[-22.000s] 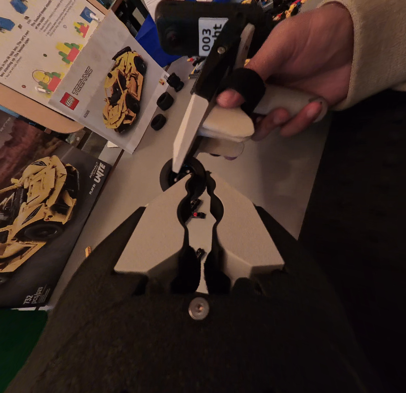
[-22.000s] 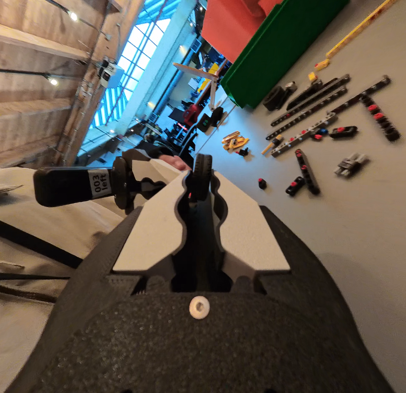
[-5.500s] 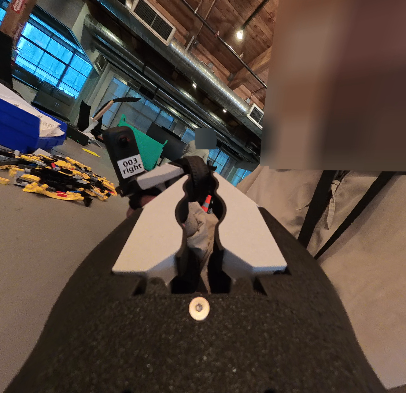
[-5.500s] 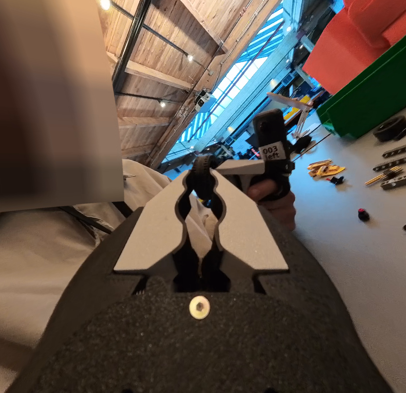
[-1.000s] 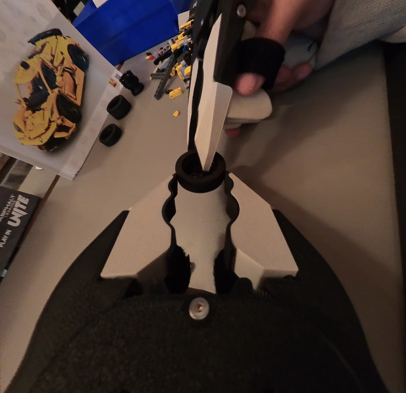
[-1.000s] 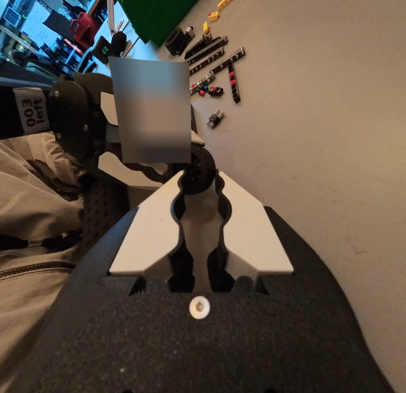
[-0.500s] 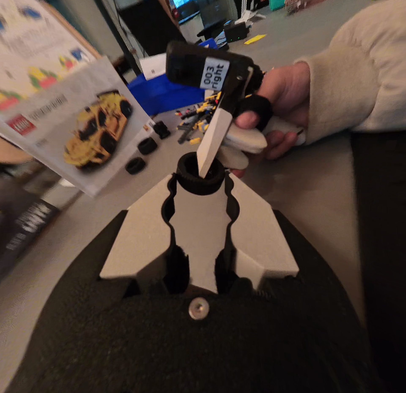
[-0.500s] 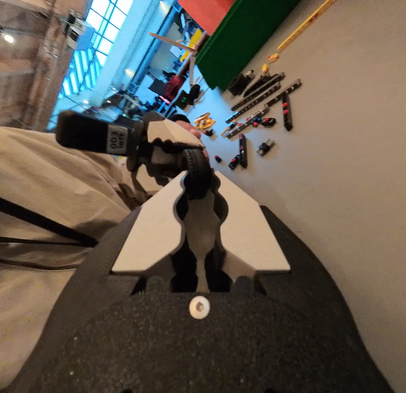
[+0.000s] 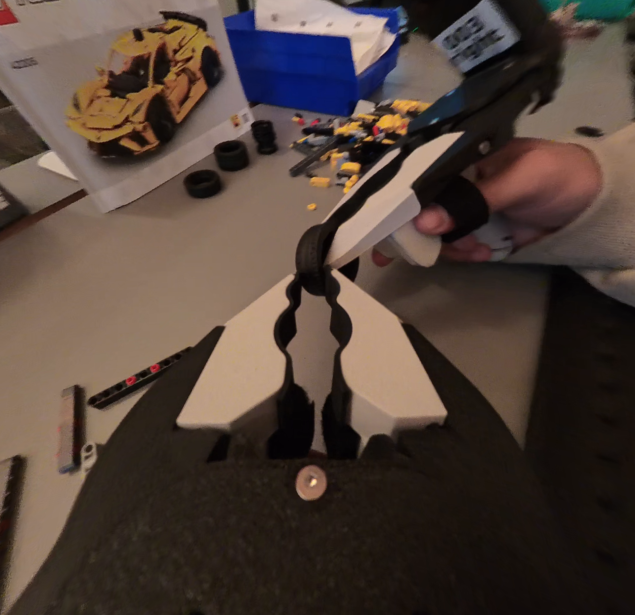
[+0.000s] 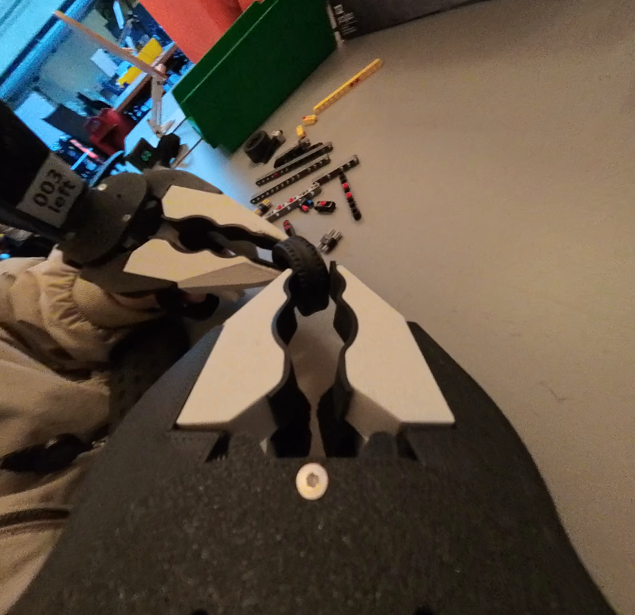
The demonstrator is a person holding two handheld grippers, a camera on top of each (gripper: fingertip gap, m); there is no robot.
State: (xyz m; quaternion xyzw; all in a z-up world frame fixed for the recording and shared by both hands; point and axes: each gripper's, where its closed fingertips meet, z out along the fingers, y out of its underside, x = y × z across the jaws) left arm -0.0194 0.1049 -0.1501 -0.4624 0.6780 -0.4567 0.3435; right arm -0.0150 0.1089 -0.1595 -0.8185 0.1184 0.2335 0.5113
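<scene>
Left gripper [image 9: 311, 278]: pinched on tyre [image 9: 311, 255] at tips | Right gripper [image 10: 309, 282]: clamped on same tyre [image 10: 304, 272], entering from the right | Tyre: held above table [image 9: 137, 272] between both tips, equally near each, axle axis not determinable | Spare tyres [image 9: 216, 169]: well apart, by booklet [image 9: 113, 93].

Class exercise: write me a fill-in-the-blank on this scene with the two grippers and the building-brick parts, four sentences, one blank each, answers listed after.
1. Both grippers, left and right, pinch one black ____.
2. The bin behind the brick pile is ____.
3. The booklet pictures a ____ car.
4. Beside the booklet lie ____ loose tyres.

Answers: tyre; blue; yellow; three
</scene>
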